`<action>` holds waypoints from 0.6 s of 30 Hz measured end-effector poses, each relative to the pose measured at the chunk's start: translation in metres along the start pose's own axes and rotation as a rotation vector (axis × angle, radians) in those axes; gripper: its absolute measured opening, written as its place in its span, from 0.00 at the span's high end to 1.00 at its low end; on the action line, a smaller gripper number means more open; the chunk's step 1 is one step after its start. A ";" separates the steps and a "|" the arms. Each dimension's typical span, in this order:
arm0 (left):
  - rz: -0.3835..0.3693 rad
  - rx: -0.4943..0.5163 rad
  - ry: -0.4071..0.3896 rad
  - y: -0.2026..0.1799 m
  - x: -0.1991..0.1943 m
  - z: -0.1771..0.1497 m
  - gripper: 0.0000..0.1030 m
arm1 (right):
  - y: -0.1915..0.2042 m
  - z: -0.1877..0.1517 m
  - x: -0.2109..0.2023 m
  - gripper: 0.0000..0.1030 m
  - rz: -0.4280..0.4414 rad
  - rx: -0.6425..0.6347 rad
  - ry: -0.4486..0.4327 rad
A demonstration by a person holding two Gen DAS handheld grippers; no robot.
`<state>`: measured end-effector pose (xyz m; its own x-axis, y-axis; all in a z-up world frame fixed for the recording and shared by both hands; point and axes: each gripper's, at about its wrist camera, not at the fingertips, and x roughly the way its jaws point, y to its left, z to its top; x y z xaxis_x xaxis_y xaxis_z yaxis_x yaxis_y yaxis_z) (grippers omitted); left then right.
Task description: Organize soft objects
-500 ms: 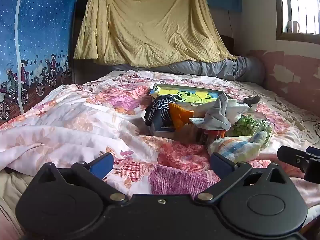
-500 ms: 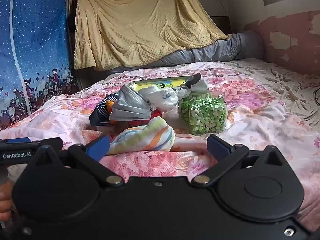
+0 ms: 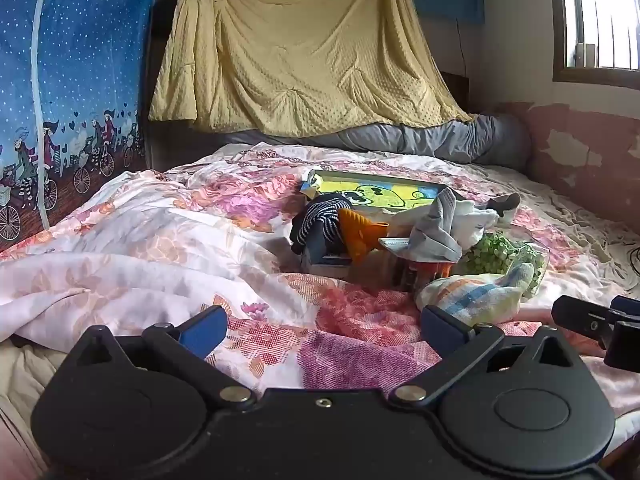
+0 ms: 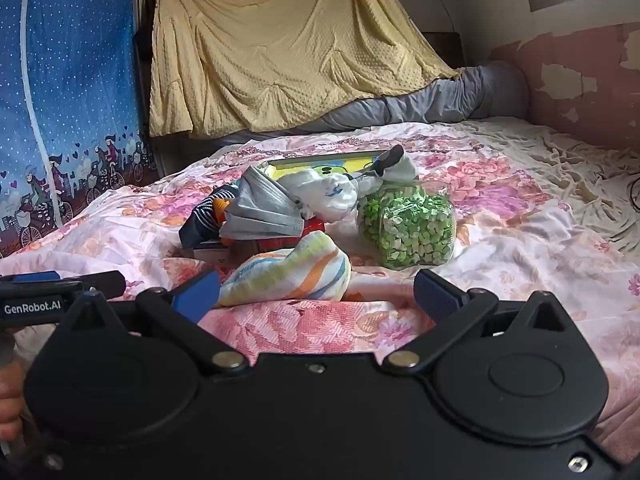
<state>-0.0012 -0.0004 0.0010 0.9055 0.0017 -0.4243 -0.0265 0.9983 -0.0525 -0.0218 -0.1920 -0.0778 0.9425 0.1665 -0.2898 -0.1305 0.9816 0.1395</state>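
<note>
While a floral bedspread (image 4: 500, 232) is covering the whole bed, a yellow blanket (image 4: 280, 48) is hanging across the far wall above a grey rolled quilt (image 4: 460, 96), and a blue curtain (image 3: 72, 60) printed with cyclists is filling the left side. Near the middle of the bedspread a pile of soft things is lying on and around a shallow tray (image 3: 372, 192) with a yellow and green cartoon picture: a grey cloth (image 4: 260, 208), a white garment (image 4: 324, 194), a dark striped sock (image 3: 320, 216) and an orange sock (image 3: 356, 232). Just beside the pile on its right, a clear bag of green pieces (image 4: 408, 228) is standing on the bedspread. Nearest the grippers, a rolled pastel-striped cloth (image 4: 292, 272) is lying apart from the heap. The right gripper (image 4: 316, 292) is hovering just short of that roll with its blue-padded jaws spread wide and holding nothing. The left gripper (image 3: 320, 326) is likewise standing wide apart over bare bedspread, empty.
</note>
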 end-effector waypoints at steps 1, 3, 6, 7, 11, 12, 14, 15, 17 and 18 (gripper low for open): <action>0.001 -0.002 0.000 0.000 0.000 0.000 0.01 | 0.000 0.000 0.000 0.00 0.000 -0.001 0.001; 0.001 -0.002 -0.001 0.000 0.001 0.000 0.01 | 0.001 -0.001 0.001 0.00 -0.002 -0.002 0.003; 0.002 -0.002 -0.001 0.000 0.000 -0.001 0.01 | 0.000 -0.001 0.000 0.00 -0.001 -0.002 0.002; 0.002 -0.002 -0.001 0.000 0.001 0.000 0.01 | 0.001 -0.001 0.001 0.00 -0.001 -0.003 0.003; 0.002 -0.003 -0.001 0.000 0.001 0.000 0.01 | 0.001 -0.001 0.001 0.00 0.000 -0.003 0.004; 0.002 -0.003 -0.002 0.000 0.000 0.000 0.01 | 0.001 -0.001 0.001 0.00 0.001 -0.002 0.004; 0.002 -0.003 -0.002 0.000 0.000 -0.001 0.01 | 0.001 -0.001 0.000 0.00 0.002 -0.002 0.005; 0.002 -0.002 -0.002 0.000 0.000 -0.001 0.01 | 0.001 -0.001 0.000 0.00 0.003 -0.002 0.005; 0.002 -0.003 -0.002 0.000 0.000 0.000 0.01 | 0.001 -0.001 0.000 0.00 0.002 -0.002 0.005; 0.002 -0.003 -0.002 0.000 0.000 0.000 0.01 | 0.001 -0.001 0.000 0.00 0.002 -0.003 0.005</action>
<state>-0.0010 0.0001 0.0004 0.9064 0.0036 -0.4225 -0.0294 0.9981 -0.0546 -0.0221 -0.1909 -0.0789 0.9406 0.1688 -0.2946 -0.1331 0.9815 0.1374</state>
